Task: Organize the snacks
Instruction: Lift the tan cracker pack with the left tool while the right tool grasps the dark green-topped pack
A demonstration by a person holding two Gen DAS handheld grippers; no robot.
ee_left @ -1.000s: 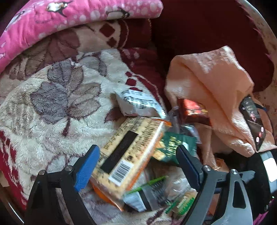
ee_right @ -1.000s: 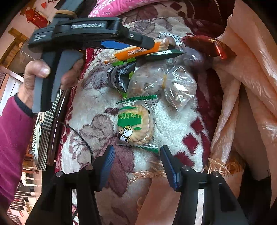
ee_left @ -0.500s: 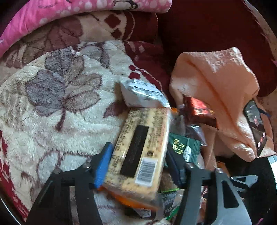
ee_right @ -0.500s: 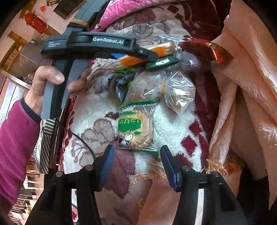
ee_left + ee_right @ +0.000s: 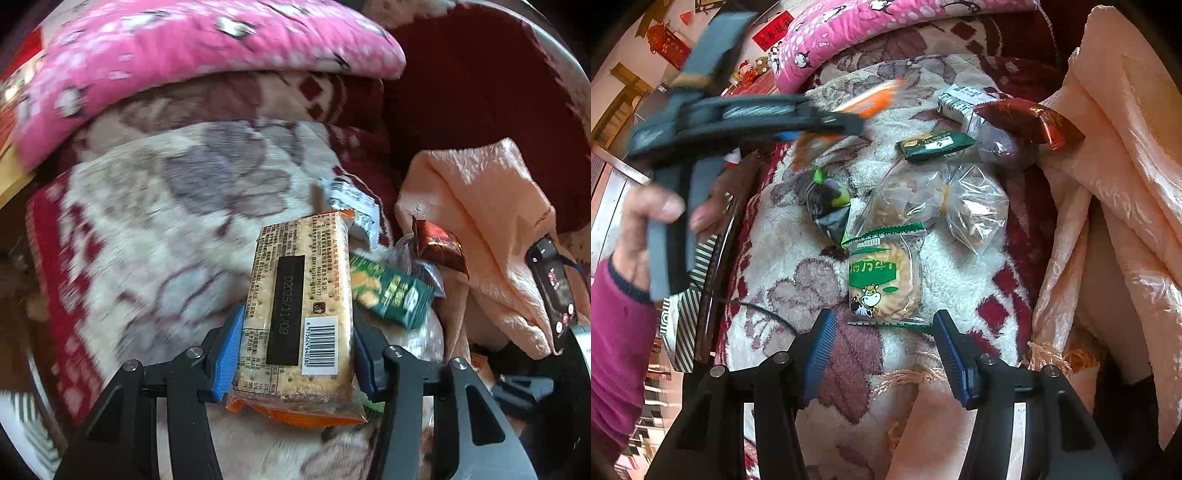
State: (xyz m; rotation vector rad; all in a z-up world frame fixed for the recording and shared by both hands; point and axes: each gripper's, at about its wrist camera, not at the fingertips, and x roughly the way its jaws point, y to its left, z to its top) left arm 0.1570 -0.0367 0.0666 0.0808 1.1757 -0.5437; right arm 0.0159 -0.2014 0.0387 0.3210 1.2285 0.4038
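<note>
A long cracker packet [image 5: 299,306] with orange ends and a barcode sits between the blue pads of my left gripper [image 5: 295,354], whose jaws are closing and pressing on its sides; it hangs lifted off the pile. The right wrist view shows that gripper [image 5: 827,125] blurred, held by a hand [image 5: 650,221], with the orange packet end [image 5: 875,99] sticking out. My right gripper [image 5: 884,354] stands open just short of a green-and-white cow biscuit packet [image 5: 882,280]. On the blanket lie a green packet [image 5: 934,146], a red foil packet [image 5: 1030,120], clear bags [image 5: 942,199] and a dark packet [image 5: 831,206].
The snacks rest on a floral fleece blanket [image 5: 166,240]. A pink pillow [image 5: 184,62] lies behind it and a crumpled peach cloth [image 5: 480,206] to the right, with a black remote-like device [image 5: 554,288] on it. A cable [image 5: 764,310] and a striped box [image 5: 679,332] lie at the left edge.
My left gripper's jaws closed onto the cracker packet, then lifted it up and to the left off the pile. The right gripper stayed where it was.
</note>
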